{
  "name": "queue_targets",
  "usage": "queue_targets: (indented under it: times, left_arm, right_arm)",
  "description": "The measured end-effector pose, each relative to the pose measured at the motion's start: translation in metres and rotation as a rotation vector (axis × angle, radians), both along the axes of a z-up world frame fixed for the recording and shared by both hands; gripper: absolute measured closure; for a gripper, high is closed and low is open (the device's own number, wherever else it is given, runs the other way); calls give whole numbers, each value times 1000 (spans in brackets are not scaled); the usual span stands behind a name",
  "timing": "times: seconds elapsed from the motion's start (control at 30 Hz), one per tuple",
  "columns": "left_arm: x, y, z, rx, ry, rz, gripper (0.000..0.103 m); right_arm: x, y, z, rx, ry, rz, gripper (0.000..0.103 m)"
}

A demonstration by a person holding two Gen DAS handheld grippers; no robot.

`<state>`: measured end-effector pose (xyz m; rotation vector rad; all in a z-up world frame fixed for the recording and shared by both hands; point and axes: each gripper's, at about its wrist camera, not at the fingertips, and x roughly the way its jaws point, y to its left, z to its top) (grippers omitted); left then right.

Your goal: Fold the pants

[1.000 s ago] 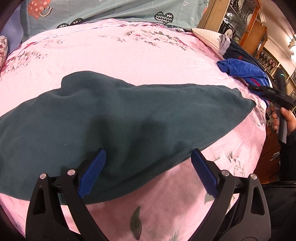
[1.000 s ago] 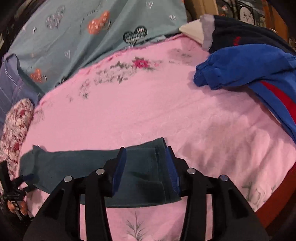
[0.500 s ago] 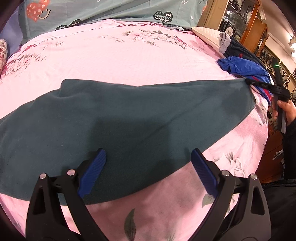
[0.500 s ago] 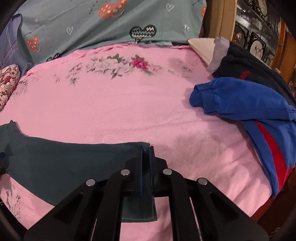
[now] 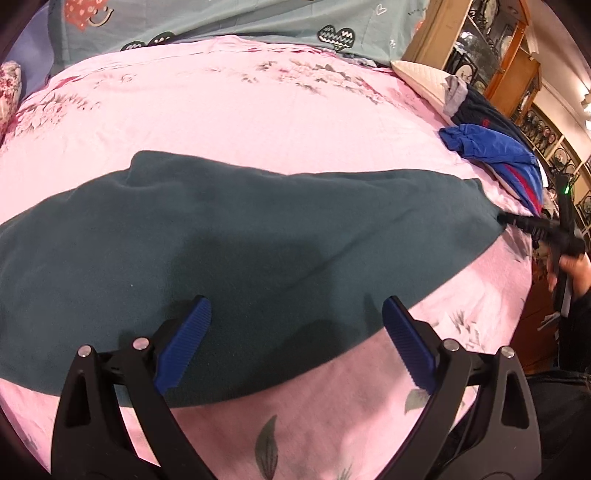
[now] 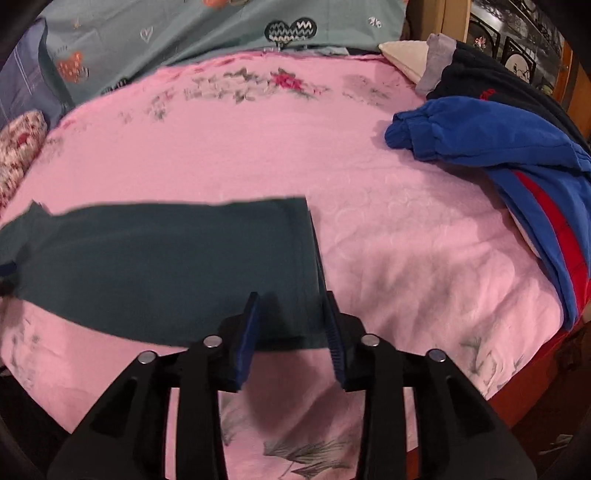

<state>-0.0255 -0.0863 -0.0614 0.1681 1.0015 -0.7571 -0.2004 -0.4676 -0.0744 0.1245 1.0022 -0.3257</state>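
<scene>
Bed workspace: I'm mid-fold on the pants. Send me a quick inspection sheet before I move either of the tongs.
Surface: pink floral sheet, lightly wrinkled.
Job's things: dark green pants lie flat as one long strip across the sheet.
Clutter: blue-and-red garment and navy garment heaped at the right edge; cream pillow behind them.
Grippers: left tongs open, above the pants' near edge; right tongs open, jaws on either side of the pants' end.
Cables: nothing seen.
Surroundings: teal heart-print bedding at the head of the bed; wooden display cabinet to the right.
</scene>
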Motion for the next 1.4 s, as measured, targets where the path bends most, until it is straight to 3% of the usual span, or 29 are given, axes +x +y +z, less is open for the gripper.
queue_targets:
  times: [0.1,0.17,0.27,0.33,0.37,0.47,0.53,0.6,0.63,0.8,0.87,1.0,1.1,1.13,1.2,1.23,1.3,1.33,1.4]
  left_arm:
    - [-6,-4,1,29,-22,-18,8]
    - [-10,-6,0,15,-17,-44,8]
    - [-17,-8,0,27,-38,-74,7]
    - [-19,-4,4,-16,-11,-100,7]
    - [-19,1,9,-38,-13,-101,7]
    - [-17,18,22,-55,-57,-44,7]
    - [-6,37,21,-42,-59,33,7]
    - [8,59,9,4,-28,134,7]
    - [14,68,0,30,1,173,7]
    - [-1,93,-3,138,-84,173,7]
    - [2,103,8,110,-87,206,7]
    - [22,132,37,67,-214,338,3]
    - [61,165,26,100,-162,492,3]
    - [73,174,19,119,-124,539,3]
    - [92,200,-3,132,-16,611,3]
    - [93,201,-5,121,-25,601,3]
    - [89,192,-5,195,-63,581,3]
    - [87,186,-5,239,-85,575,3]
    - [83,180,-3,239,-84,575,3]
  right_arm:
    - [0,10,5,-177,53,-8,89]
    - [-2,8,2,-179,70,-8,89]
    - [-6,10,13,-190,17,-46,86]
    - [-9,20,36,-140,-110,-40,74]
    - [-9,29,46,-82,-183,-7,61]
    - [10,63,52,63,-257,140,58]
    - [31,85,34,105,-200,215,58]
    - [45,91,3,94,-51,204,58]
    - [44,89,-3,93,-44,208,56]
    - [35,80,6,39,63,143,46]
    - [49,91,21,13,36,167,46]
    - [110,152,60,267,-153,431,36]
    - [181,210,66,485,-196,614,36]
    - [207,225,61,556,-179,630,36]
    - [261,249,44,696,-93,637,24]
    - [284,257,32,734,-53,618,23]
    - [318,268,6,807,38,572,22]
    - [328,273,-9,854,87,559,22]
    - [331,280,-22,918,127,552,17]
